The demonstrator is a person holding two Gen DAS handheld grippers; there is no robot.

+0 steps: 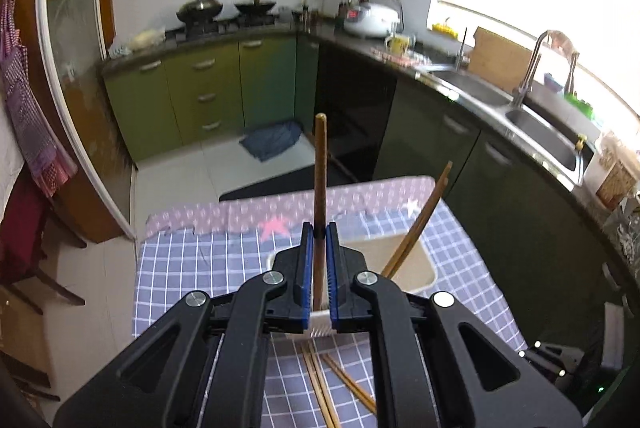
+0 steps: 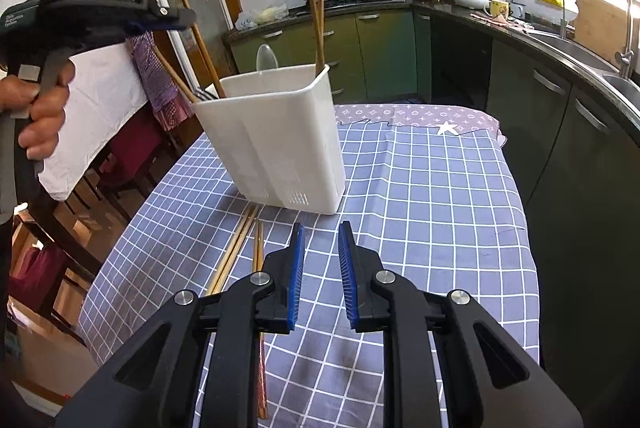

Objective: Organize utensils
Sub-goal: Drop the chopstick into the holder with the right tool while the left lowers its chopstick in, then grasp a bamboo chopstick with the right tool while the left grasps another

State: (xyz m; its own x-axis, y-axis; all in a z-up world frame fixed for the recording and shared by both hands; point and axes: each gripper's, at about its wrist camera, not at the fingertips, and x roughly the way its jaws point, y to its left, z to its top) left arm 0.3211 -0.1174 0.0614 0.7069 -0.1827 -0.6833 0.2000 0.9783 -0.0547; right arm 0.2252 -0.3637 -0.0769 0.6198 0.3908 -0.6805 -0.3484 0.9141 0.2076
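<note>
Chopstick (image 1: 320, 164) clamped upright in left claw (image 1: 319, 232) above white holder (image 2: 280, 132), right claw (image 2: 320, 232) parted and empty over checked surface (image 2: 440, 188), loose chopsticks (image 2: 236, 252) lay beside holder.

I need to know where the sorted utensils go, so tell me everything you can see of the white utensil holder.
The white utensil holder is a tall, smooth plastic bin with rounded corners, an open top and small drain slots near its base. It stands upright on the blue checked tablecloth, toward the table's left side. Chopsticks, a fork and a translucent spoon stick out of it. More chopsticks lie on the cloth right in front of its base. The left claw holds a chopstick over it.
</note>
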